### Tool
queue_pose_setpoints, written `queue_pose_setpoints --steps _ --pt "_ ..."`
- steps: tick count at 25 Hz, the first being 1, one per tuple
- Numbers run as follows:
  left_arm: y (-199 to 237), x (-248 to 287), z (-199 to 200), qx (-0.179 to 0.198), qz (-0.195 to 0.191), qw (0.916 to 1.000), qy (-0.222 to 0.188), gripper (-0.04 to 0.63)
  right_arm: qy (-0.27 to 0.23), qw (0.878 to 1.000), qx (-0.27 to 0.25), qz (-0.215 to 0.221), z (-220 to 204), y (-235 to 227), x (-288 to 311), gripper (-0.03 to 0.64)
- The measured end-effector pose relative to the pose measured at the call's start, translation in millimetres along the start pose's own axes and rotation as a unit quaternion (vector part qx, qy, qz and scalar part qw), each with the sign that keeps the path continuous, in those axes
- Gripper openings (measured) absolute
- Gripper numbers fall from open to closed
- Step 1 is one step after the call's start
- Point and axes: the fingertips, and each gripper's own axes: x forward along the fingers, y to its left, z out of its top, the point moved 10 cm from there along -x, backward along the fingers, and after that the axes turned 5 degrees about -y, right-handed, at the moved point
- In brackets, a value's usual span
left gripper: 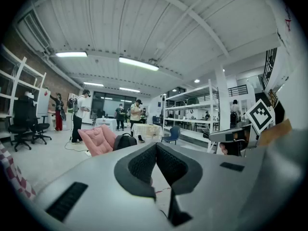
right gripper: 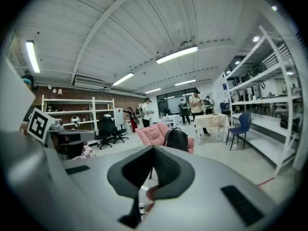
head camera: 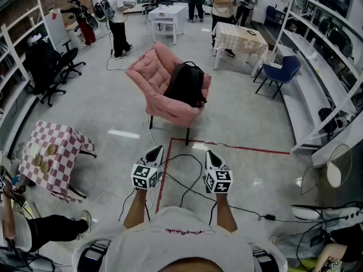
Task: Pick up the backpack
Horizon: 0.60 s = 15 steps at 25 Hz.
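Observation:
A black backpack (head camera: 185, 84) leans upright on the seat of a pink armchair (head camera: 159, 78) in the middle of the room. It also shows far off as the backpack (left gripper: 124, 141) in the left gripper view and the backpack (right gripper: 177, 139) in the right gripper view. My left gripper (head camera: 154, 153) and right gripper (head camera: 213, 158) are held side by side over the floor, well short of the chair. Both are shut with nothing between their jaws. The left gripper (left gripper: 156, 146) and right gripper (right gripper: 154, 149) point roughly level toward the armchair.
A red line (head camera: 232, 146) is taped on the floor in front of the chair, with black cables (head camera: 187, 186) lying across it. A checkered table (head camera: 51, 154) stands left, a blue chair (head camera: 281, 72) and white shelving (head camera: 329, 67) right. Several people stand at the back.

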Motion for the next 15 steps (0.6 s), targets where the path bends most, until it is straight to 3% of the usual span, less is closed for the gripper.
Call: queue_pose_setpoints --steps 15 --pt "-31.4 28.7 3.7 0.015 0.011 0.9998 -0.011 0.011 -0.014 1.000 -0.002 0.018 3.9 -41.6 -2.3 0.018"
